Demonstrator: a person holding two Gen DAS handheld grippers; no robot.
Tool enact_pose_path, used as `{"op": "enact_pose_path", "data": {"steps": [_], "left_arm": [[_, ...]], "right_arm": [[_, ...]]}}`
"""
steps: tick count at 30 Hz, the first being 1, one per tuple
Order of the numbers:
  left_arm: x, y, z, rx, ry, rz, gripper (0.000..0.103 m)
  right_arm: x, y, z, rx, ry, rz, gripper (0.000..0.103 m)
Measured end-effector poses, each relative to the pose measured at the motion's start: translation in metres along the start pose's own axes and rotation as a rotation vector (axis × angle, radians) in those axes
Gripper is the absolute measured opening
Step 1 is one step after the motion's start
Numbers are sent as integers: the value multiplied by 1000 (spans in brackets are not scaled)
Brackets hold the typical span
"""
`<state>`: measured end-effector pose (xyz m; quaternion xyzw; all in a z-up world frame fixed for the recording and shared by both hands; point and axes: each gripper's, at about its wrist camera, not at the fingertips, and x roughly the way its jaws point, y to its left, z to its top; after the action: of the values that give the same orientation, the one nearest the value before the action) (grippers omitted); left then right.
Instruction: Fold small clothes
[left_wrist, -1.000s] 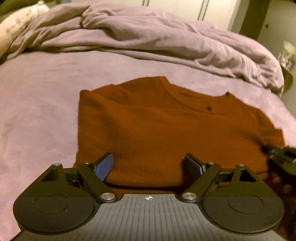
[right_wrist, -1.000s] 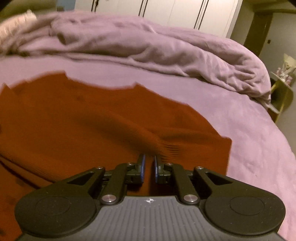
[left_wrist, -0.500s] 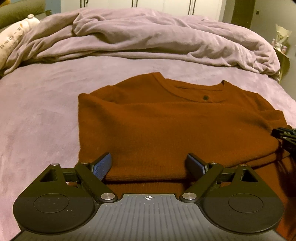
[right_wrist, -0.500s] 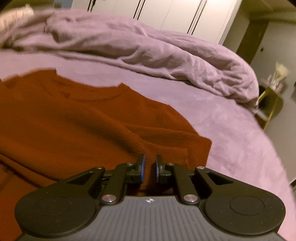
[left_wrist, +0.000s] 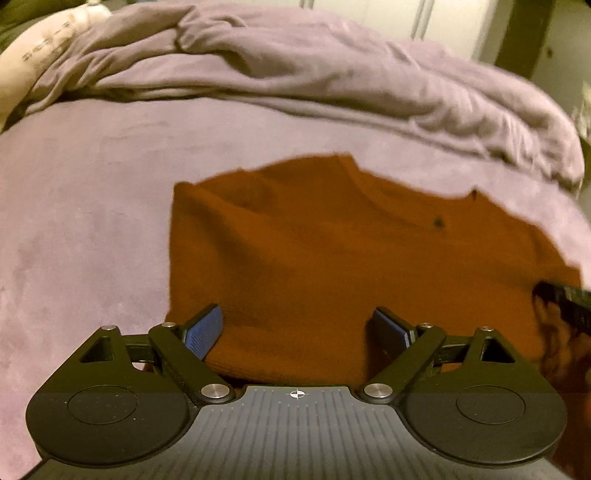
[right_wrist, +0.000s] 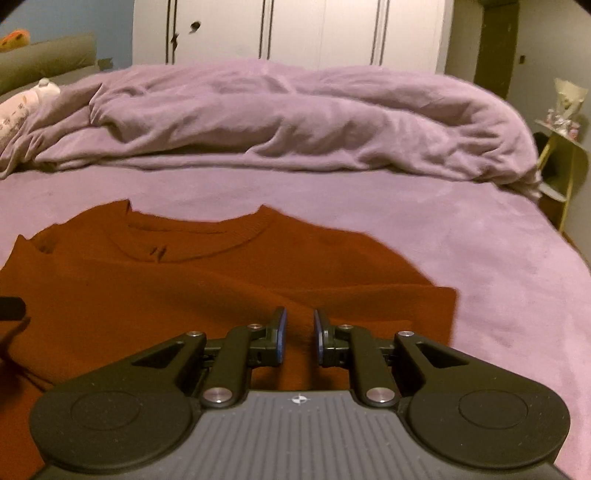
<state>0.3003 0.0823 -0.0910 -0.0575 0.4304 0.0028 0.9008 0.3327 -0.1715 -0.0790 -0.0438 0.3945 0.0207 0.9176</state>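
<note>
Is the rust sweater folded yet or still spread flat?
Partly folded: the rust sweater lies doubled on the bed, hem brought up over the body, collar still showing.

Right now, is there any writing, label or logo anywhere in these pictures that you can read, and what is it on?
Nothing reads cleanly.
Pale pillow, far left by the bunched blanket: a line of dark print, too blurred to read.
Rust-brown sweater: no wording; only a small dark dot below the neckline.
Each claw's grey body: a small round crosshair mark, no letters.

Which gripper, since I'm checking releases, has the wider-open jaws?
The left gripper: its jaws stand wide apart over the sweater. The right gripper has just been opening its jaws, only to a narrow gap, with no cloth pinched.
</note>
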Motion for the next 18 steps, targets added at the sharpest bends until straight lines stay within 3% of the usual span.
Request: {"op": "enact_pose_path", "data": {"steps": [2,3,5,7,9,11,12,14,18], "left_arm": [[2,-10,-8,104,-18,29,95],[2,-12,-11,133,-32,37,96],[2,-9,-13,136,-43,29,97],[-7,-4,-11,121,-38,18,97],[-24,-1,-15,133,-49,-4,97],[-38,1,-27,171,-59,-14,98],[-39,1,-35,198,-28,1,99],[-34,4,-46,195,47,27,99],[-69,17,-65,168,28,-12,99]], "right_arm": [[17,7,-6,-43,70,-8,15],[20,11,-10,-91,62,-19,15],[20,20,-11,-171,73,-44,15],[9,21,-4,-162,104,-55,15],[-16,20,-6,-166,71,-18,17],[-37,19,-20,-195,44,-19,27],[-40,17,-29,-204,56,-29,33],[-46,8,-44,-202,32,-32,33],[-72,-10,-45,-107,93,-21,39]]}}
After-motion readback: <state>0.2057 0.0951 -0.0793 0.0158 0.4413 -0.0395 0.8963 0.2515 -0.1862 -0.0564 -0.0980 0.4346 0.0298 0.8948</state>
